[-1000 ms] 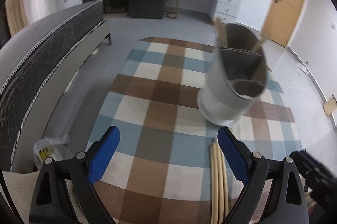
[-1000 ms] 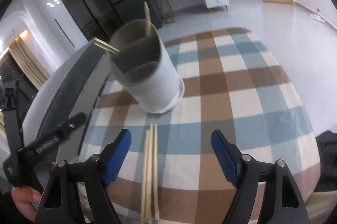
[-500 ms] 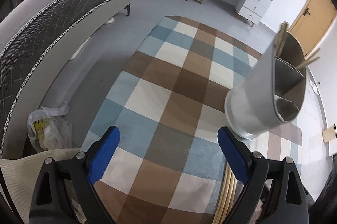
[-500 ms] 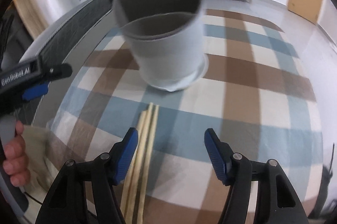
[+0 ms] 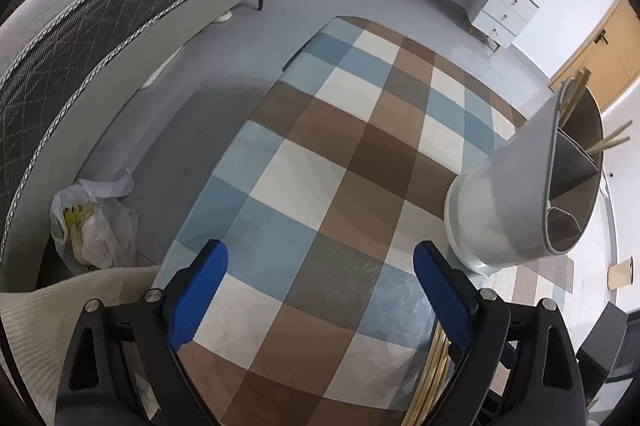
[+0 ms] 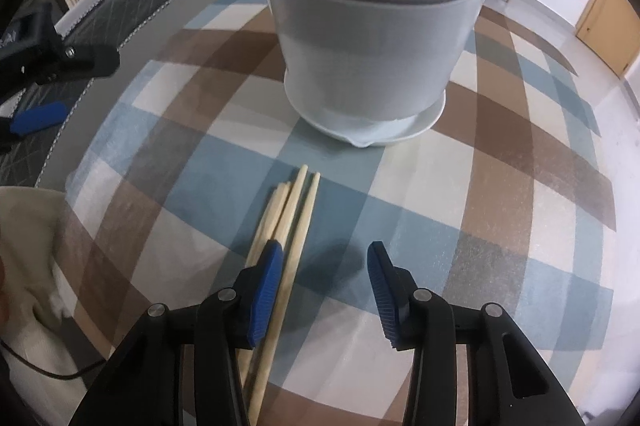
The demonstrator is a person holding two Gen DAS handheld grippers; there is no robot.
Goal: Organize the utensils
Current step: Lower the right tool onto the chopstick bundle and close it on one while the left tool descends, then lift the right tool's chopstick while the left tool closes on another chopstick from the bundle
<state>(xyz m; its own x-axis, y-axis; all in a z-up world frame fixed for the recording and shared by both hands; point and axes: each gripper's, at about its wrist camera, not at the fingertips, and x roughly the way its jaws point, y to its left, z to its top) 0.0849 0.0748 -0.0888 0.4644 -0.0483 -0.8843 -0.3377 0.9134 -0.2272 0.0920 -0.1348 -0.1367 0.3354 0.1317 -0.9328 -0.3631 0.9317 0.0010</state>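
Closing right tool [image 6: 324, 262] over chopsticks [image 6: 296, 210]

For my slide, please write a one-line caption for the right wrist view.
Right gripper, closing above loose wooden chopsticks lying on a checked tablecloth before a grey divided holder.

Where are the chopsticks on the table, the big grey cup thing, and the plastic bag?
Loose chopsticks [image 6: 298, 210], right wrist view, on the middle stick's shaft.
Grey utensil holder [image 6: 372, 38], right wrist view, on its front wall.
Plastic bag [image 5: 94, 230], left wrist view, on its crumpled middle, on the floor.
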